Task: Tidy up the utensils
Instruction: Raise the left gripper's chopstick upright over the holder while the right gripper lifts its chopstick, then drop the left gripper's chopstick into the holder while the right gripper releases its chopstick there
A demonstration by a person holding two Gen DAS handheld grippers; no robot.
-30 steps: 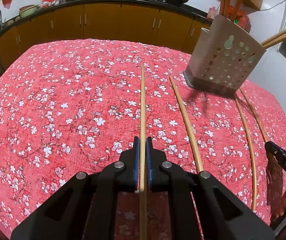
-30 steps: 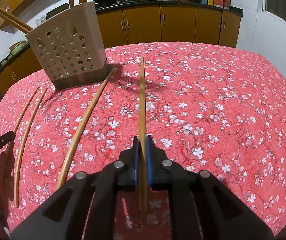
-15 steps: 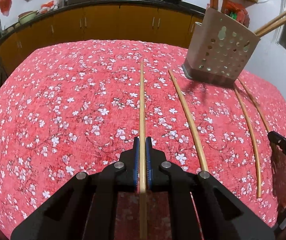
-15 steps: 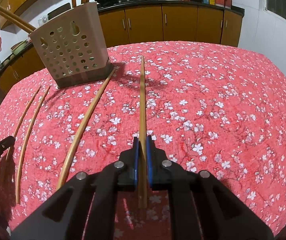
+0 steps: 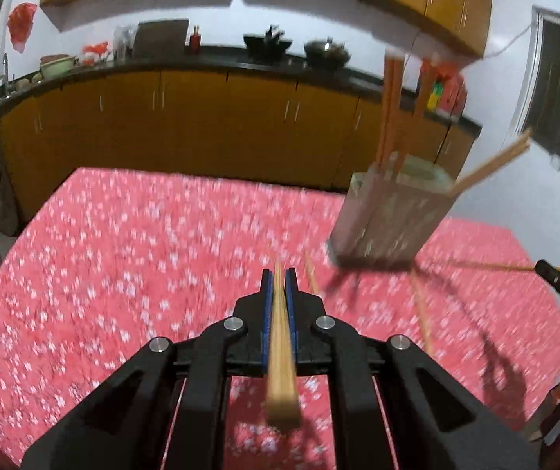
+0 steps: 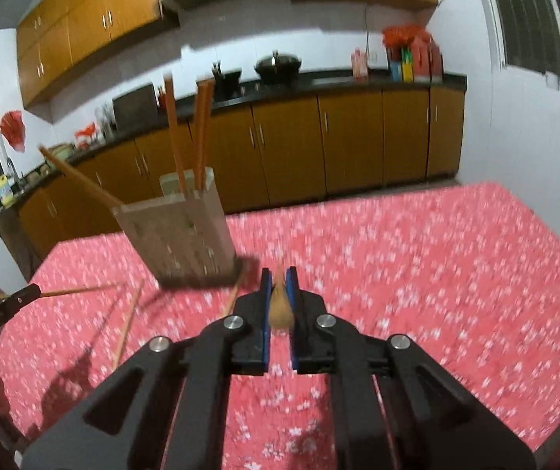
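While both grippers hang above the cloth (image 5: pixel 131 258), the left gripper (image 5: pixel 279 274) pinches a chopstick (image 5: pixel 281 348) and the right gripper (image 6: pixel 279 274) pinches another (image 6: pixel 280 305); the holder (image 5: pixel 393 215) stands ahead, right of the left jaws.

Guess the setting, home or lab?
Most likely a home kitchen: wooden cabinets under a dark counter, a wok at the back, and a table with a red floral tablecloth holding a chopstick holder.

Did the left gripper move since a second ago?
Yes. The left gripper, shut on a chopstick, tilted up: the cabinets now fill mid-view and the holder sits lower.
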